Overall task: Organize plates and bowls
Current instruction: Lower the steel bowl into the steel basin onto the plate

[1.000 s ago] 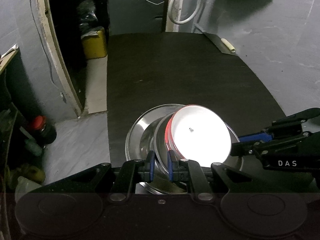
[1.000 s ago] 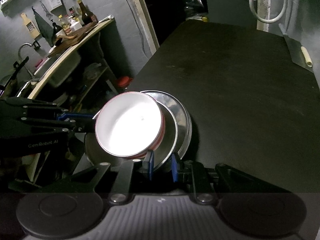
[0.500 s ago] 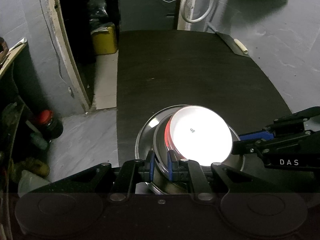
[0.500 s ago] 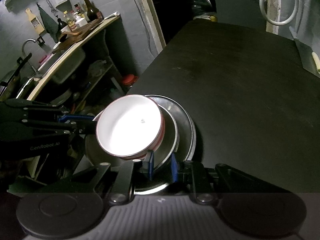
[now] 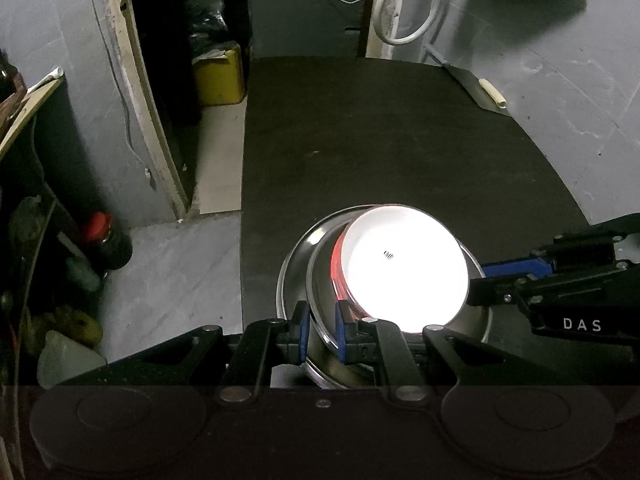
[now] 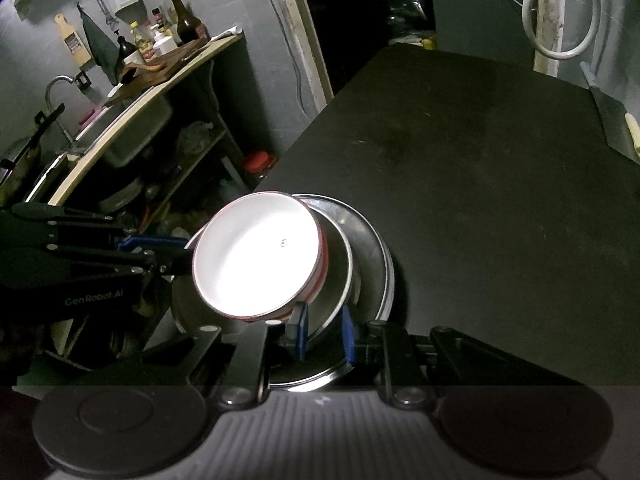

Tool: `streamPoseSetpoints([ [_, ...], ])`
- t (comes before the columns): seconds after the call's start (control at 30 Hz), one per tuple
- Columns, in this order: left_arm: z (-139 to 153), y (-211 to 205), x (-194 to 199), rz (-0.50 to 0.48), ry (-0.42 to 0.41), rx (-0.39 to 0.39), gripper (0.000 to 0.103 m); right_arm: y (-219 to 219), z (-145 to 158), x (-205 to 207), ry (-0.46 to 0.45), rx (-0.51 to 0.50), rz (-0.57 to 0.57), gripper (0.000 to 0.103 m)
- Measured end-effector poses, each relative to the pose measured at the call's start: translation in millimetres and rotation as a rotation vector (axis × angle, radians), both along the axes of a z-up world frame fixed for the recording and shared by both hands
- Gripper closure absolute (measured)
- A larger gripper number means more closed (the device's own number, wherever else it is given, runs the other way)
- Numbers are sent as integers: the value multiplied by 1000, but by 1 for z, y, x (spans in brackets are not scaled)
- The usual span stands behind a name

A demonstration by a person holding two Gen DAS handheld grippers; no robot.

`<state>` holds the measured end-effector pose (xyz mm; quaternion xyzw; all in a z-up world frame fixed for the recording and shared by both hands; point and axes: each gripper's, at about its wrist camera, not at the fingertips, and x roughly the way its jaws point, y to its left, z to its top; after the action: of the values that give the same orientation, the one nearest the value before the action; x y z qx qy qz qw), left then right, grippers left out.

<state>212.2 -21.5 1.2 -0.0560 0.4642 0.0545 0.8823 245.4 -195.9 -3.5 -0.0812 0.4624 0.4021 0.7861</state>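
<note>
Your left hand-held gripper point(image 5: 320, 334) is clenched on the near rim of the steel bowl point(image 5: 322, 280), one blue pad outside the wall and the other inside it. Your right hand-held gripper point(image 6: 323, 330) is clamped on the same steel bowl point(image 6: 340, 276) from the opposite side, its blue pads straddling the rim in the same way.

The stack sits near the left front corner of the dark worktop point(image 5: 380, 140). At the bottom lies a wide steel plate point(image 5: 290, 276); the steel bowl stands in it, and the white bowl with the red outside point(image 5: 404, 268) is nested in the steel bowl, tilted so its open face is turned up toward the light. In your right wrist view, the white bowl point(image 6: 256, 256) leans toward the left gripper's side, with the steel plate point(image 6: 376, 256) showing beyond it.

For writing: the side of the right gripper body point(image 5: 582, 325) reads "DAS" in white capitals. The left gripper body point(image 6: 94, 301) carries the mark "GenRobot.AI". A small dark stamp point(image 5: 388, 255) sits on the inside of the white bowl, too small to read.

Beyond the worktop, bottles point(image 6: 188, 24) stand on a wooden shelf, their labels too blurred to read. A red-capped jar point(image 5: 105, 236) stands on the floor to the left, and a white hose loop point(image 5: 412, 4) hangs at the far end.
</note>
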Motion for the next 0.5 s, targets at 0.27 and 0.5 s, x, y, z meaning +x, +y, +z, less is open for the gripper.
streamPoseSetpoints([
  [0.27,0,2,0,19,0,5,89,0,-1,1,3,14,-6,80],
  [0.5,-1,-1,-2,29,2,25,81,-1,-2,2,-3,8,-18,73],
])
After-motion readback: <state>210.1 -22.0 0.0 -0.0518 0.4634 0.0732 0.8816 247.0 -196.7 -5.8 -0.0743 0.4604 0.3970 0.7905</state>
